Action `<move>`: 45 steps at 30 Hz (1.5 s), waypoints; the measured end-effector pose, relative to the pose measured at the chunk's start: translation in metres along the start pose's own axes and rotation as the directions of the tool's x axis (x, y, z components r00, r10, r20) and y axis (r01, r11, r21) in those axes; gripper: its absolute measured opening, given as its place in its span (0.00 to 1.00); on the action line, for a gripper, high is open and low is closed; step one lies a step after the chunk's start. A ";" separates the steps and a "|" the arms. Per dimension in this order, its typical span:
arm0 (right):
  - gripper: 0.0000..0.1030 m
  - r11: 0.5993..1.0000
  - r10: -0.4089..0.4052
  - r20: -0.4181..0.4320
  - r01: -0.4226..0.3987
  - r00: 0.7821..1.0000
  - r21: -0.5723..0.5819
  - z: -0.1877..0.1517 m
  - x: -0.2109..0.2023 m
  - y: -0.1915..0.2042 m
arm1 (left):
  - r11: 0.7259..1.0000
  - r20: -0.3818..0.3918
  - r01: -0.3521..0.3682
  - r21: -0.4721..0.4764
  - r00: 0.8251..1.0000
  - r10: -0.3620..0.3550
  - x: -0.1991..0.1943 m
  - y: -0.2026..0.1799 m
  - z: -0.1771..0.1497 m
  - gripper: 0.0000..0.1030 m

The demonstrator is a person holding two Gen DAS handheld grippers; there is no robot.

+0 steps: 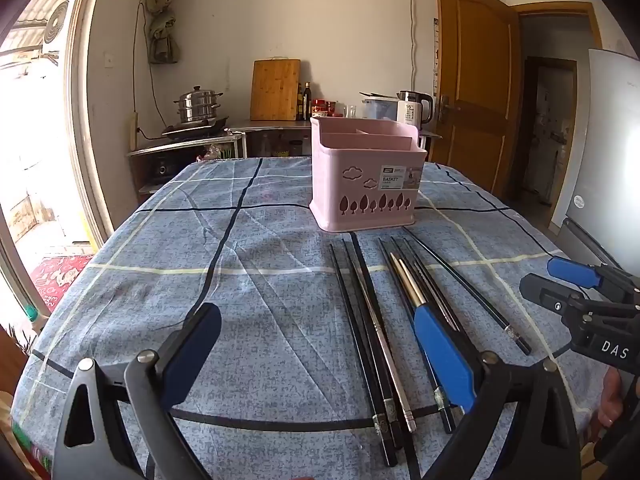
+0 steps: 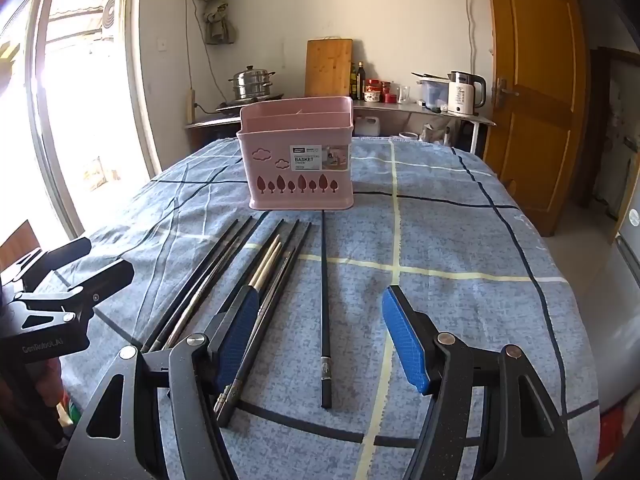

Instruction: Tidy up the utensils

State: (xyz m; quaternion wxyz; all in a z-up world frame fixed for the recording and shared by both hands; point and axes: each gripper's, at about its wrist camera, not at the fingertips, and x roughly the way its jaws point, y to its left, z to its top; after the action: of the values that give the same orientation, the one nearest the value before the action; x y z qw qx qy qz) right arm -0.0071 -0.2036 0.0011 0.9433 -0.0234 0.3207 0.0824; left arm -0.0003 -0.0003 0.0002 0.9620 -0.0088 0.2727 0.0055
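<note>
Left gripper (image 1: 320,356) stands wide open above the tablecloth (image 1: 260,280), nothing between its blue pads; its right-hand finger overlaps a group of chopsticks (image 1: 372,332) in view, contact not determinable. Right gripper (image 2: 320,340) is likewise spread wide and empty, poised over a single black chopstick (image 2: 325,304) lying apart from the main group (this one runs lengthwise toward the basket). The remaining chopsticks (image 2: 224,280), mostly black with a couple of pale or metallic ones, lie roughly parallel just left of it. Beyond their tips a pink basket (image 1: 366,184) with inner compartments stands upright on the cloth. Farther back, a counter carries a steamer pot (image 1: 198,106), cutting board (image 1: 275,89) and kettle (image 1: 414,108).
</note>
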 end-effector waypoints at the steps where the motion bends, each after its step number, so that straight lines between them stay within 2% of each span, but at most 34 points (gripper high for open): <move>1: 0.63 1.000 -0.001 0.000 0.001 1.000 -0.001 0.000 0.000 0.000 | 1.000 0.002 -0.002 -0.002 1.000 0.002 0.000 0.000 0.000 0.96; 45: 0.63 1.000 -0.005 0.008 0.006 1.000 -0.010 0.002 -0.006 0.002 | 0.999 -0.003 0.035 -0.024 0.999 -0.035 -0.005 -0.002 0.002 0.96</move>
State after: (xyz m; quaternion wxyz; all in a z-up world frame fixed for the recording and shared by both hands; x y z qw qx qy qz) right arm -0.0108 -0.2026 0.0065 0.9447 -0.0288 0.3164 0.0815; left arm -0.0034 -0.0019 0.0045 0.9614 -0.0248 0.2740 -0.0080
